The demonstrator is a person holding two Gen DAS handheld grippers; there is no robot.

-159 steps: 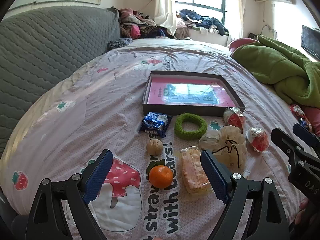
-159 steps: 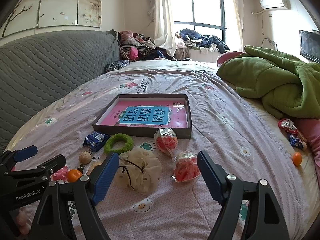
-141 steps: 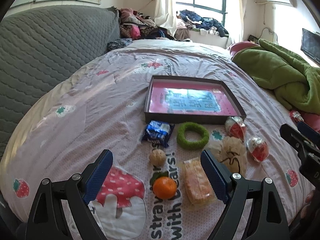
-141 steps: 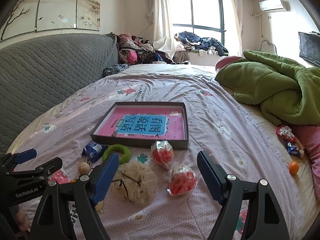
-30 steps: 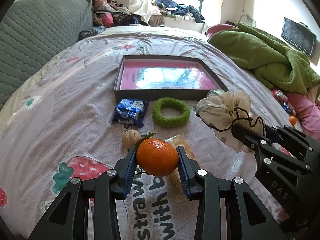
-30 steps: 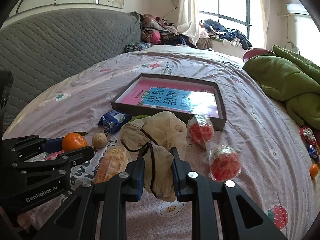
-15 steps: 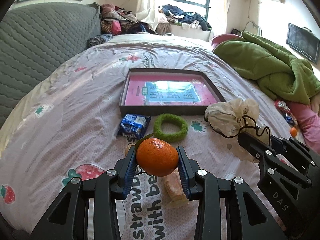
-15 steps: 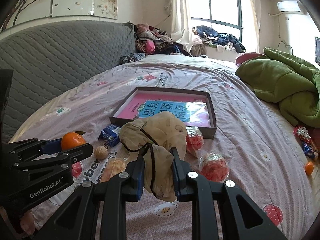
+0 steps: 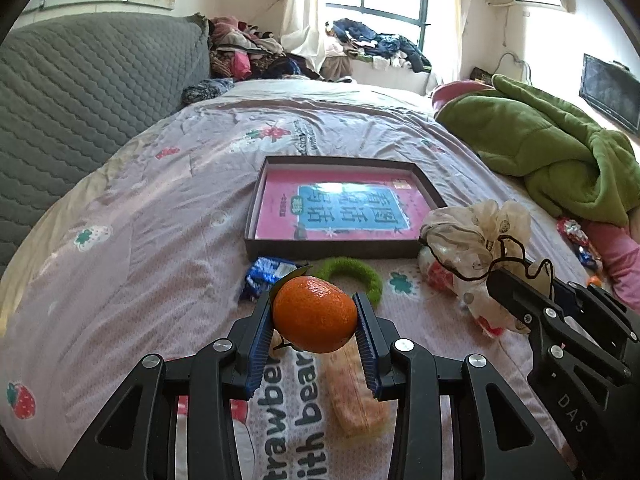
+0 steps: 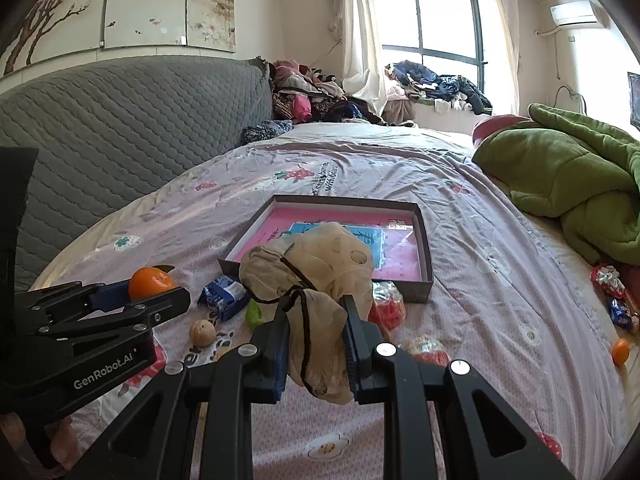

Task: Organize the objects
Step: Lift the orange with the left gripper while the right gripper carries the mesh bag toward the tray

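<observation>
My left gripper (image 9: 315, 316) is shut on an orange tangerine (image 9: 315, 314) with a green leaf, held above the bed. My right gripper (image 10: 316, 334) is shut on a cream drawstring pouch (image 10: 316, 276), also lifted off the bed. Each gripper shows in the other's view: the tangerine (image 10: 151, 283) at the left, the pouch (image 9: 474, 240) at the right. Ahead lies a shallow dark box (image 9: 256, 216) with a pink and blue book in it. On the bedspread in front of it lie a blue snack packet (image 9: 262, 274), a green ring (image 9: 356, 270), a walnut (image 10: 203, 333) and a wrapped cake (image 9: 354, 396).
Two clear bags of red sweets (image 10: 387, 306) lie right of the pouch. A green blanket (image 9: 552, 160) is heaped at the right, with loose sweets (image 10: 614, 300) and a second tangerine (image 10: 620, 351) near it. A grey quilted headboard (image 9: 80, 88) stands left; clothes pile up at the far end.
Both grippers have risen with the tangerine and the pouch still held, so the box and the things on the bed sit lower and farther in both views.
</observation>
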